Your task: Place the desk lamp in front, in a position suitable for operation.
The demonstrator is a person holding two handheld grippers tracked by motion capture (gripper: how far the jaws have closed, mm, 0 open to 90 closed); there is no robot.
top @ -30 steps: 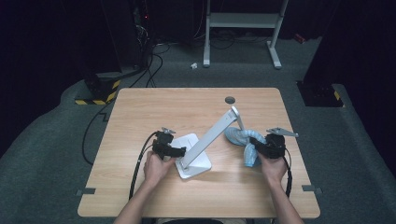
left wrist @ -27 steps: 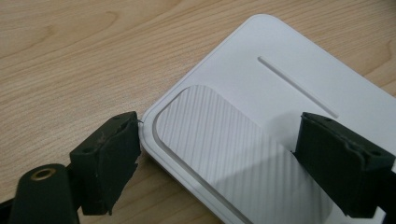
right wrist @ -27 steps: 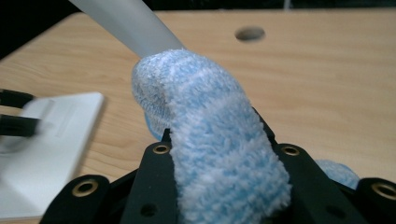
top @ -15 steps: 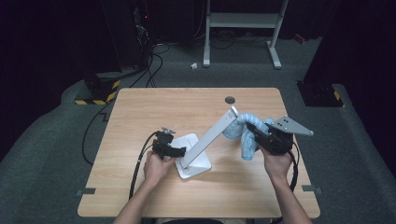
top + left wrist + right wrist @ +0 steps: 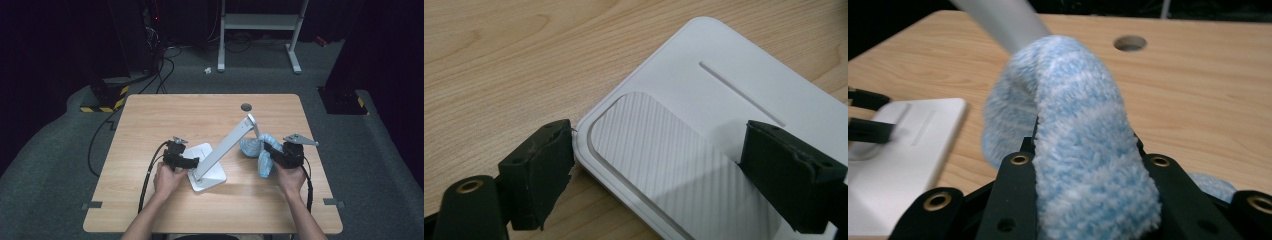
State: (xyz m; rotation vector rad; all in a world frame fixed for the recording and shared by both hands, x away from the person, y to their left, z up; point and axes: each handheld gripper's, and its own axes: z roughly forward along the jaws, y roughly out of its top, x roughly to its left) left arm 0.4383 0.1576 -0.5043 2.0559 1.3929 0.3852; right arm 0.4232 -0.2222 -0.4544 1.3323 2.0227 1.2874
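A white stand rests on the wooden table, its flat base (image 5: 214,176) toward me and its slanted arm (image 5: 227,144) rising to the far right. My left gripper (image 5: 192,162) holds the base's near corner; in the left gripper view its jaws (image 5: 664,165) straddle the base (image 5: 704,95), pressing on its edges. My right gripper (image 5: 268,151) is shut on a fluffy blue-and-white cloth (image 5: 262,164) just right of the arm's upper end. In the right gripper view the cloth (image 5: 1073,100) bulges up between the jaws (image 5: 1088,175), close to the arm (image 5: 998,20).
A round cable hole (image 5: 245,107) sits near the table's far edge. Beyond the table, a white metal frame (image 5: 260,22) and a yellow-black striped block (image 5: 102,102) with cables stand on the grey floor. Bare wood lies on the far half and the near edge.
My right gripper rose with the cloth toward the top of the stand's arm, then came back down and slightly left. The left gripper and the stand stayed still.
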